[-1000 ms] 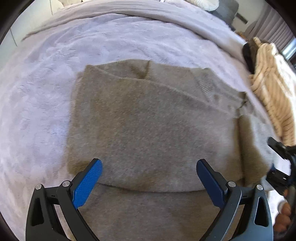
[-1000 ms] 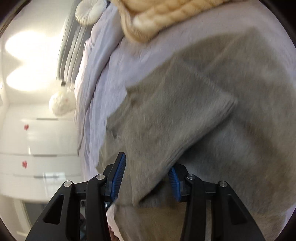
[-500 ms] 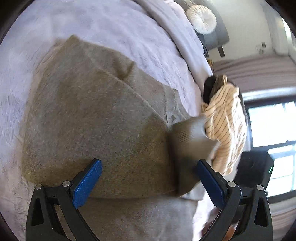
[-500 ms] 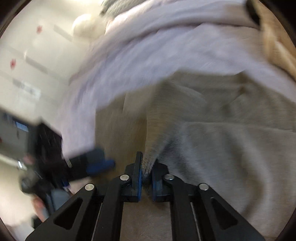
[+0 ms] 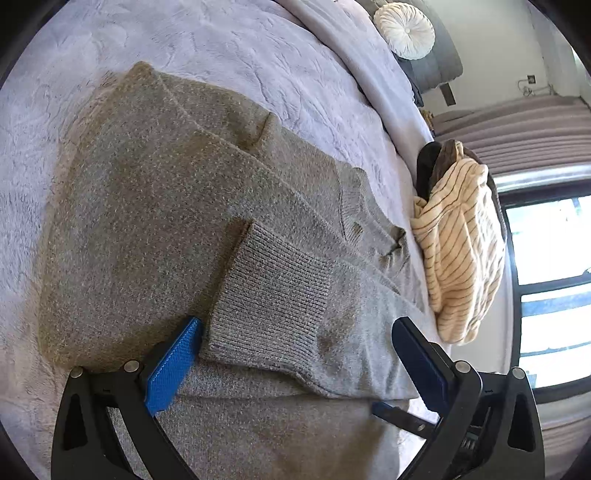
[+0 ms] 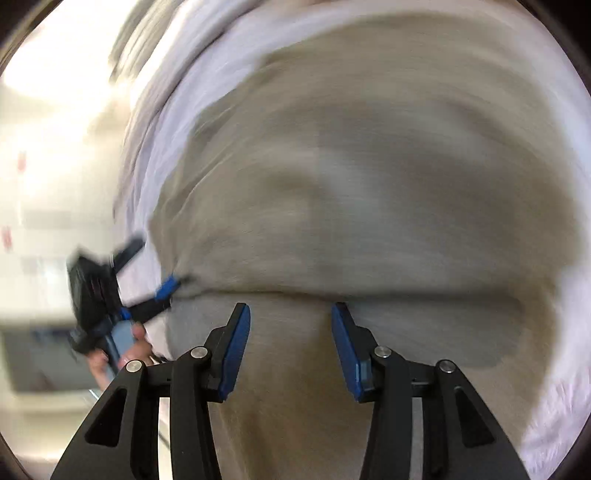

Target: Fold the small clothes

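A grey knit sweater (image 5: 155, 221) lies partly folded on the lilac bed cover (image 5: 258, 55). Its sleeve with a ribbed cuff (image 5: 273, 299) lies folded across the body. My left gripper (image 5: 295, 354) is open and empty, its jaws wide apart just above the cuff. In the blurred right wrist view the sweater (image 6: 369, 184) fills the frame. My right gripper (image 6: 291, 343) is open and empty over it. The left gripper (image 6: 162, 291) shows at the sweater's left edge there.
A cream striped garment (image 5: 461, 251) lies on a dark item (image 5: 428, 166) at the bed's right edge. A round white cushion (image 5: 404, 29) sits at the head. A window (image 5: 550, 280) is beyond. White cabinets (image 6: 44, 184) stand on the left.
My right gripper carried the sleeve over the body, let it go and opened. The sleeve now lies flat across the sweater. My left gripper stayed open and swung its view right.
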Motion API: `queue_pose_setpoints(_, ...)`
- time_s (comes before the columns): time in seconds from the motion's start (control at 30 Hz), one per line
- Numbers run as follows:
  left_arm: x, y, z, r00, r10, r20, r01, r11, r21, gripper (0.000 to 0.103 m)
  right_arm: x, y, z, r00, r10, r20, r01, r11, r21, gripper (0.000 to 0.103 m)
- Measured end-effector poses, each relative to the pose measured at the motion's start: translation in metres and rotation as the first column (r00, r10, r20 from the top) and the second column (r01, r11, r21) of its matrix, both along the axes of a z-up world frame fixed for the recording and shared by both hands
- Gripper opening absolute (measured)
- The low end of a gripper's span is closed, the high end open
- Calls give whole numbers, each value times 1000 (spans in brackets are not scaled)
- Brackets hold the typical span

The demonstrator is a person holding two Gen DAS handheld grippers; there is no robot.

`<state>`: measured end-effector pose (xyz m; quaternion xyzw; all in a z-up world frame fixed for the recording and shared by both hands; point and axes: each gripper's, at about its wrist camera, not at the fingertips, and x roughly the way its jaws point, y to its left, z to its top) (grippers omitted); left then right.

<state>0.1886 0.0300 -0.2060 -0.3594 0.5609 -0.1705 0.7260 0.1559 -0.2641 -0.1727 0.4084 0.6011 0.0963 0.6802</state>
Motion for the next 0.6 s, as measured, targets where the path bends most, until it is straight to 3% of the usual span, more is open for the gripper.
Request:
queue_pose_setpoints(0.13,0,-8,4,1000,-19,9,18,998,65,102,-21,-55,-5,969,-248,8,247,967,69,49)
queue_pose_setpoints(0.17,-1,-9,4,1000,-22,12,21,996,82,100,-18,-59,-6,962,-273,15,272,960,62,39)
queue_pose_setpoints(0.2,-1,-11,6,1000,-22,17,20,994,108,83,-15,-62,-3,960,-280,24,279,960,37,9)
queue_pose_setpoints(0.23,-1,-13,8,999,-24,25,20,990,142,69,-10,-63,1,963,-266,39,266,964,10,7)
queue_pose_setpoints(0.3,1,-18,10,998,-54,22,50,985,166,7,-2,-62,15,970,-219,103,224,974,-39,7)
queue_pose_setpoints(0.37,-2,-16,14,998,-56,38,51,990,135,8,-1,-70,26,975,-174,139,186,980,-77,7)
queue_pose_setpoints(0.47,-13,-18,20,994,-83,74,71,986,154,8,-2,-83,24,980,-154,129,168,980,-106,7)
queue_pose_setpoints(0.6,-24,-26,4,995,-99,25,92,977,194,8,-14,-108,2,986,-144,85,153,983,-104,6)
